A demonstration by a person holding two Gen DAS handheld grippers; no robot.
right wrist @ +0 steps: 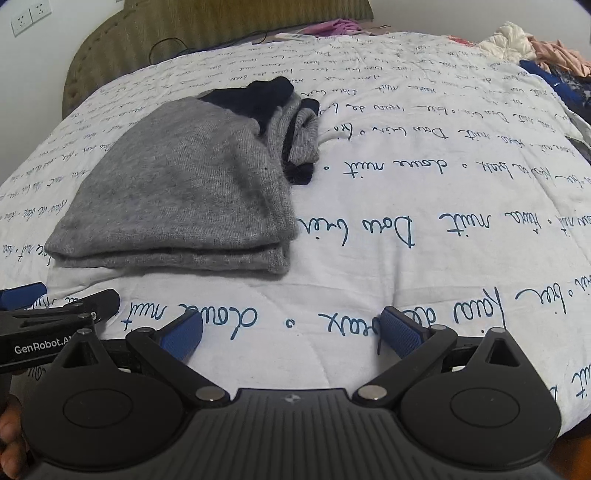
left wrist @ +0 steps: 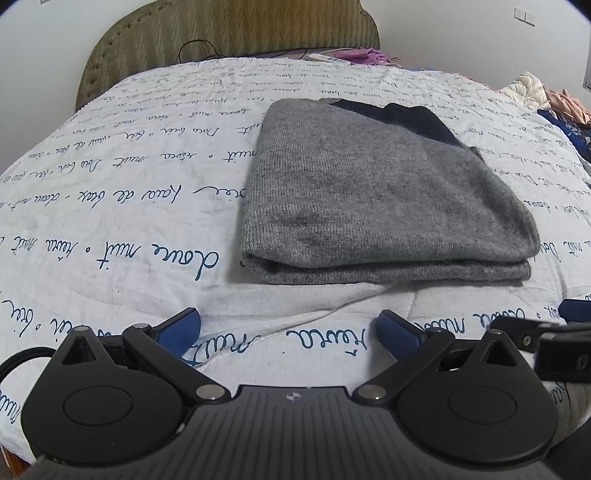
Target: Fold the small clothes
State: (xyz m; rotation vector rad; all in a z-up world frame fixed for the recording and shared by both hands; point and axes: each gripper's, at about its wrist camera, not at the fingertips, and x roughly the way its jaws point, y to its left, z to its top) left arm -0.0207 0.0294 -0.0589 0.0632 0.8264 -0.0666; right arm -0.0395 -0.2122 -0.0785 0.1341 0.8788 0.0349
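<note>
Left gripper (left wrist: 290,326) and right gripper (right wrist: 291,330) gape near folded grey sweater (left wrist: 376,192).

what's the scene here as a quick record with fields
surface: quilt with blue script, on a bed
garment: grey sweater, folded, dark navy trim at far end
left gripper: open, empty, short of the sweater's near edge
right gripper: open, empty, over bare quilt, sweater ahead to its left
background: headboard, clothes pile at far right
contact: neither gripper touches the sweater
</note>
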